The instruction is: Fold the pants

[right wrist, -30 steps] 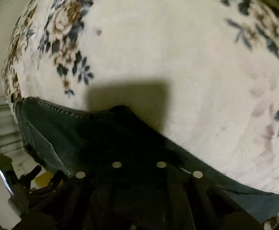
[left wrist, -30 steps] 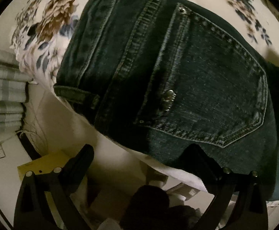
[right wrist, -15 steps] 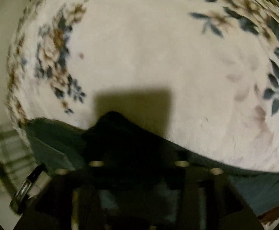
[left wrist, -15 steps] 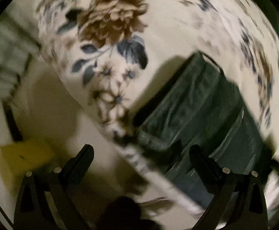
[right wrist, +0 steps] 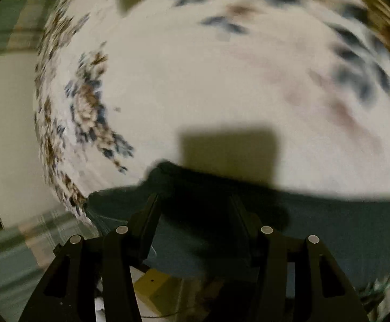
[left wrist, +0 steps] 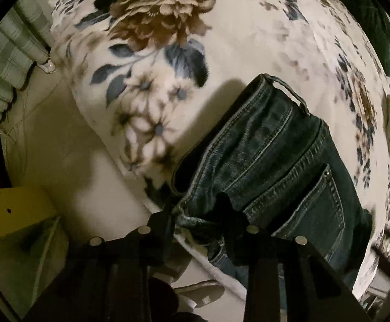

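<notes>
- Two hand-held grippers in view, both pointing steeply down at a bed covered by a cream floral blanket (left wrist: 248,53).
- Left hand-held gripper (left wrist: 195,212): its jaws have just been closing and now pinch a bunched fold of the dark denim pants (left wrist: 275,161) at the waistband corner, right at the blanket's near edge. One finger (left wrist: 162,220) sits on the outer side of the fold, the other on the denim side; fabric is visibly gathered between them.
- Pants, left wrist view: folded stack lying on the blanket near the bed's edge, waistband toward the gripper, a belt loop (left wrist: 289,91) sticking up at the far end, a back pocket (left wrist: 321,209) with a rivet facing up.
- Right hand-held gripper (right wrist: 195,204): jaws partly spread, roughly halfway. They straddle a raised peak of the pants (right wrist: 329,220); whether the pads press on the cloth I cannot tell, as the area is in shadow and the frame is motion-blurred.
- Pants, right wrist view: dark band along the blanket's (right wrist: 221,80) near edge, running off to the right.
- Containers: a yellow box (left wrist: 12,209) stands on the floor beside the bed; contents not visible. Same box (right wrist: 154,284) shows below the right gripper.
- Green plaid fabric (left wrist: 4,61) hangs at the left edge.
</notes>
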A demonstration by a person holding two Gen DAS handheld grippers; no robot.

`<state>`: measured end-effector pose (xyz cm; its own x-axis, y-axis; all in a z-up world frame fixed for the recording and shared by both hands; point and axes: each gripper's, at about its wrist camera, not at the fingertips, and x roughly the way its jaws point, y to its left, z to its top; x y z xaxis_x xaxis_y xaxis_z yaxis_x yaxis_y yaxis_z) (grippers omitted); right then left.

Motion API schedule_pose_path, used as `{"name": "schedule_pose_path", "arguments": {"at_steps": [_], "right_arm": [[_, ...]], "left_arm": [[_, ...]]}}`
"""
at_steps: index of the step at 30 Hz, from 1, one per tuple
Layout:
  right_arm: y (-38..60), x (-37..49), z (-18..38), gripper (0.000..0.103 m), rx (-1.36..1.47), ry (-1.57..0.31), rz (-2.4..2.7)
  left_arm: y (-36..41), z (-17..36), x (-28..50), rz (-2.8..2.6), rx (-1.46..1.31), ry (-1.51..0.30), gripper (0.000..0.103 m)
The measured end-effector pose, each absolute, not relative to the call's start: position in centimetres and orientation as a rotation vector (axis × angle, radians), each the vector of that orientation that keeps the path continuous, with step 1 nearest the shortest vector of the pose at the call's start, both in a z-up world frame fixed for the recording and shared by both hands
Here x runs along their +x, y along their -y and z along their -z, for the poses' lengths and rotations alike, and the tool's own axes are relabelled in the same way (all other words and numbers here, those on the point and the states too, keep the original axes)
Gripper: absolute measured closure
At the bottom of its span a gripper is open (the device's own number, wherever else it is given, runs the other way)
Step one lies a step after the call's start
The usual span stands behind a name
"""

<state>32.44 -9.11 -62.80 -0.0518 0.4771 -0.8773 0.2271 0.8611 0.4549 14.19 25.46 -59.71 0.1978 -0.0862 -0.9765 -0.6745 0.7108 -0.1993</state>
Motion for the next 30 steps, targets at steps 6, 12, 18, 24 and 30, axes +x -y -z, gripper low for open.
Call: {"name": "schedule_pose_path", "arguments": {"at_steps": [6,12,18,24,30], "right_arm": [[3.2,36.8,67.0,0.049,0.416,-1.853,-0.272],[1.5,36.9,67.5,0.073,0.2,-1.79,-0.182],[7.5,31.6,61.6,0.035,0.507,-1.585,-0.21],[21.8,19.4,59.5,0.018,0.782,-1.384,-0.007],[38.9,5.0,59.8,0.018,1.007,-1.204,0.41]], "left_arm": [[-25.4,59.6,14.2,-0.454,-0.679,-1.344,0.075],[-25.8,60.1,14.2,-0.436,-0.665,-1.373,0.073],[-24.0,54.0,15.5,-0.401,-0.472,-1.325,0.064],[-15.0,47.7,18.4,-0.277,-0.18,-1.22,0.004],[-2.1,48.5,20.1,-0.104,-0.065,-1.273,0.004]]}}
